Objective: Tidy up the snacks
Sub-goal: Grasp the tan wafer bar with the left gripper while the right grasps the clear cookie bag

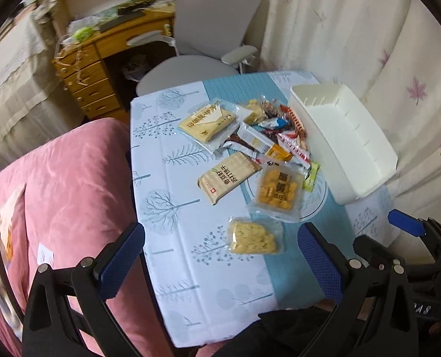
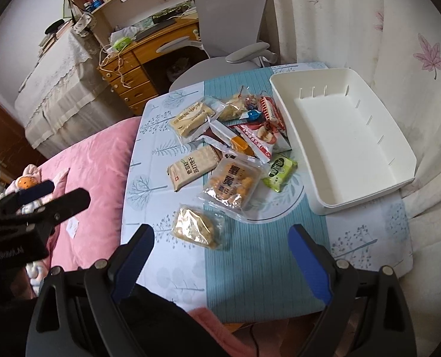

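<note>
Both tools are hovering spread wide and empty: the left tool (image 1: 220,255) and the right tool (image 2: 221,255) are each pointing down over the near edge of the tree-patterned, cloth-covered desk (image 2: 143,184). Nearest them is lying a clear-wrapped pale crumbly snack packet (image 2: 198,227); beyond it, a heap of mixed wrapped snacks (image 2: 235,136). The white rectangular plastic bin (image 2: 348,136) is sitting empty beside them. Sorting is apparently only beginning; next, one tool probably needs lowering over the nearest packet and closing.
</note>
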